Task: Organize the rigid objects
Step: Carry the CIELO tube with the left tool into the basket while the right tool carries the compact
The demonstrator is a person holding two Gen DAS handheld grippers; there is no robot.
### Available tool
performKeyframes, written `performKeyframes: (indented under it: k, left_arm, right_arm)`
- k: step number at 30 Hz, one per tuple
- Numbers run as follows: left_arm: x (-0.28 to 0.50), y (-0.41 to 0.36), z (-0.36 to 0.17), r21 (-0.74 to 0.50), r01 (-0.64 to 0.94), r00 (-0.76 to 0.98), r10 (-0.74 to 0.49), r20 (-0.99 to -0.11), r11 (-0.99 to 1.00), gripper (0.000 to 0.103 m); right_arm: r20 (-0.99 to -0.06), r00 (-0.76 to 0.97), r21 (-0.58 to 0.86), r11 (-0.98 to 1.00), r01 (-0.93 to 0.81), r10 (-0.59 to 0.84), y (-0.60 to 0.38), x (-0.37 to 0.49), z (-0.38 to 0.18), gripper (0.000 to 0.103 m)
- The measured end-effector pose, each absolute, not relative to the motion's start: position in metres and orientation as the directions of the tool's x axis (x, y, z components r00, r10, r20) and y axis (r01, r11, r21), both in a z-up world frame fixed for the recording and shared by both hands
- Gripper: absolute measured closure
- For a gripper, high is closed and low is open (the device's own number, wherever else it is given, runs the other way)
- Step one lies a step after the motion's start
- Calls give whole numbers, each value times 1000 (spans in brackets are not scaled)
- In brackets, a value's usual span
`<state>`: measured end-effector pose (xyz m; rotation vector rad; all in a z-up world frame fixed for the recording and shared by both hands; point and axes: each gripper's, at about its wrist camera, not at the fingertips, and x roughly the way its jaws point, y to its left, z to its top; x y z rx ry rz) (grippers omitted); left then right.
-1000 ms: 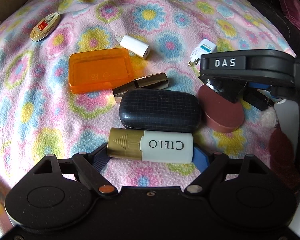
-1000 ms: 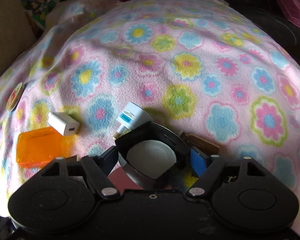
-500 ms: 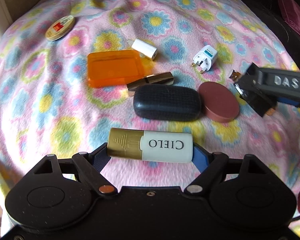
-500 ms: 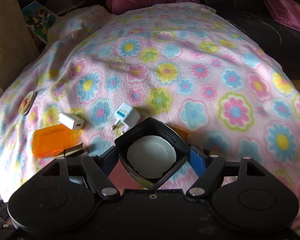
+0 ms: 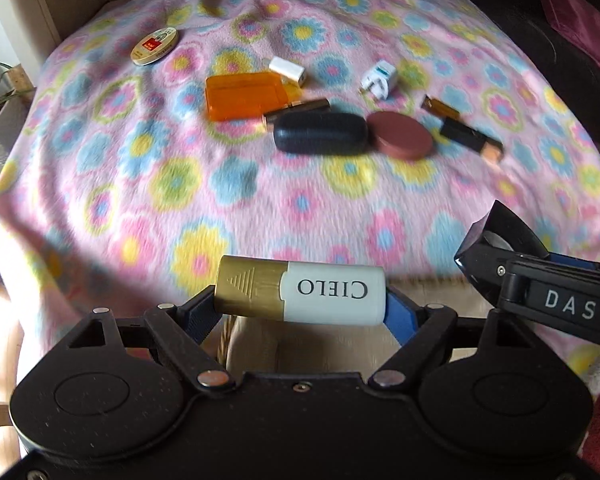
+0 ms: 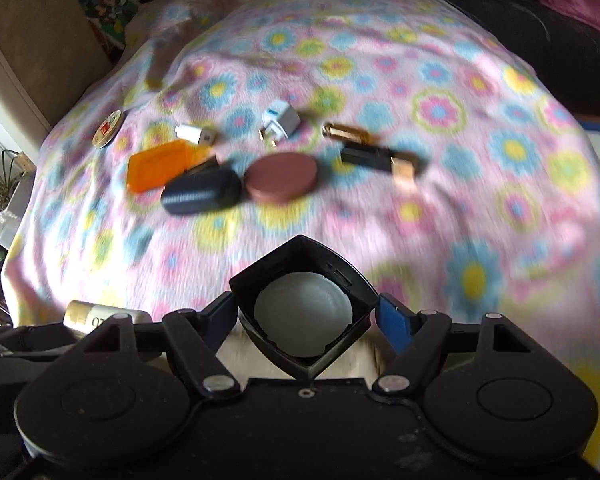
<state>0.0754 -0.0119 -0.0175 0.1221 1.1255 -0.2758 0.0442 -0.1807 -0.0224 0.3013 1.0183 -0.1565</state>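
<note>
Motion blur softens the floral blanket (image 6: 440, 216) and the lipstick (image 6: 380, 158) in the right wrist view. The left gripper's frame hides most of the CIELO bottle (image 6: 100, 316) there. The label on the round tin (image 5: 155, 45) is too small to read.

Each hand-held gripper is built from matte black plastic, and two broad rounded lobes with a shallow circular recess are seen at the base of the left hand-held gripper (image 5: 301, 312) and of the right hand-held gripper (image 6: 306, 320). Angled black link arms are pinned with round silver fasteners near the centre and smaller silver screws at the outer corners, and blue pads (image 5: 396, 316) are fitted to the inner faces of the fingers. White raised letters reading "DAS" are carried on the side of the right one in the left wrist view.
</note>
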Motion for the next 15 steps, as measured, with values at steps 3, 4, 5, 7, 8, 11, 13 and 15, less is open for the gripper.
performKeyframes:
  k: [3, 4, 5, 7, 8, 11, 13, 15]
  left_arm:
    - [55, -9, -15, -54, 288, 391, -169, -905, 956, 23]
    - [48, -8, -14, -54, 288, 387, -168, -907, 956, 23]
    - [42, -7, -14, -55, 290, 384, -169, -908, 955, 23]
    - [31, -6, -13, -56, 293, 383, -171, -908, 955, 23]
    - [26, -5, -12, -55, 294, 386, -171, -907, 954, 23]
    - [13, -3, -12, -37, 287, 388, -151, -909, 957, 23]
    - [7, -1, -12, -32, 279, 392, -144, -909, 960, 23]
    - [6, -1, -14, -26, 266, 387, -131, -913, 964, 23]
  right_arm:
    - [-856, 516, 181, 944, 276, 13, -178, 21, -20, 27]
    - [-856, 517, 176, 945, 276, 9, -177, 14, -18, 27]
    - [-857, 516, 171, 946, 276, 4, -176, 7, -17, 27]
    - [-857, 515, 169, 946, 278, 2, -176, -6, -14, 27]
    - [-859, 513, 169, 945, 279, 2, -176, -12, -13, 28]
    - [-868, 496, 156, 944, 290, -9, -175, -31, -11, 27]
    - [-881, 473, 146, 944, 296, -12, -174, -42, -12, 27]
    - [-893, 450, 138, 946, 293, -9, -173, -48, -13, 27]
